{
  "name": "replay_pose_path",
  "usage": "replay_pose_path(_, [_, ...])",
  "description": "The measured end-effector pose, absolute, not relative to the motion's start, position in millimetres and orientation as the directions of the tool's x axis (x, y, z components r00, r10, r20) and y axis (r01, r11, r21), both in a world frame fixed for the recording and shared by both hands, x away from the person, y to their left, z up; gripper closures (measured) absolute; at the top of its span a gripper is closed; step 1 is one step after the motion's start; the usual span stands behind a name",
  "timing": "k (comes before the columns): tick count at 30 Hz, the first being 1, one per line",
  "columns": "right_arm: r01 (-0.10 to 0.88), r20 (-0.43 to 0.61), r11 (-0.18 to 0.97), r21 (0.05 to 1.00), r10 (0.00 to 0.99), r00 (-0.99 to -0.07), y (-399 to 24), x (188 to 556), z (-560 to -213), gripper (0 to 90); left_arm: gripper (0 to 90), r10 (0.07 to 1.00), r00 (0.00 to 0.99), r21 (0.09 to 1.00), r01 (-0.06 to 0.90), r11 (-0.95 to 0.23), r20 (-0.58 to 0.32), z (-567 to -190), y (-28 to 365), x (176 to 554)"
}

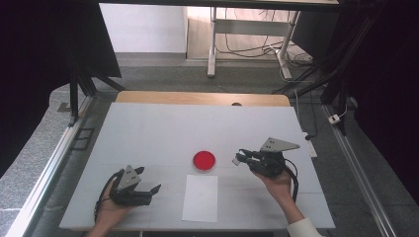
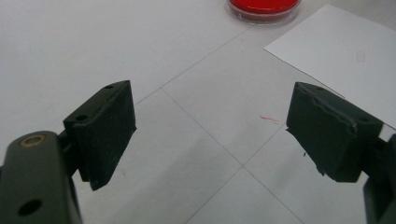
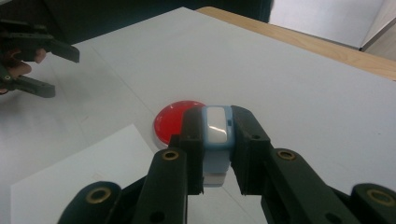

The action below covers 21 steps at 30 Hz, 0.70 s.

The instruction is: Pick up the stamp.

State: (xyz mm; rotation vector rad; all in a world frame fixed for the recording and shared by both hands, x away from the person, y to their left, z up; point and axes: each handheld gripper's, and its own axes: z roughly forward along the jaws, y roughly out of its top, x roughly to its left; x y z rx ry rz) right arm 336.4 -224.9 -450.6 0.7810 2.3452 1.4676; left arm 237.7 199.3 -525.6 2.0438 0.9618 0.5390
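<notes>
- The right gripper point(image 3: 215, 154) is clamped on a small stamp point(image 3: 216, 135), one jaw on each flat side, held off the table point(image 1: 148, 128) just right of the red pad point(image 1: 204, 160).
- The left gripper point(image 1: 148, 185) rests low near the table's front left corner, jaws wide apart with nothing between them.
- The stamp looks light, hard and stiff; smooth plastic, so probably a bit slippery. The flat sides the jaws now press seem the sound place to hold it.
- It is a little block with a pale blue shell, a white rounded top and a whitish base below.
- The pad is a round red disc in a clear rim; a white sheet point(image 1: 200, 197) lies just in front of it.
</notes>
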Motion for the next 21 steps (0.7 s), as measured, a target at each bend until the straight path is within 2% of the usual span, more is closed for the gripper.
replay_pose_path(21, [0.279,0.072,0.359,0.891,0.493,-0.867,-183.0,316.9,-454.6,75.0,15.7,0.778,0.627,0.803,0.439,-0.402,0.046,-525.9,194.6,237.3])
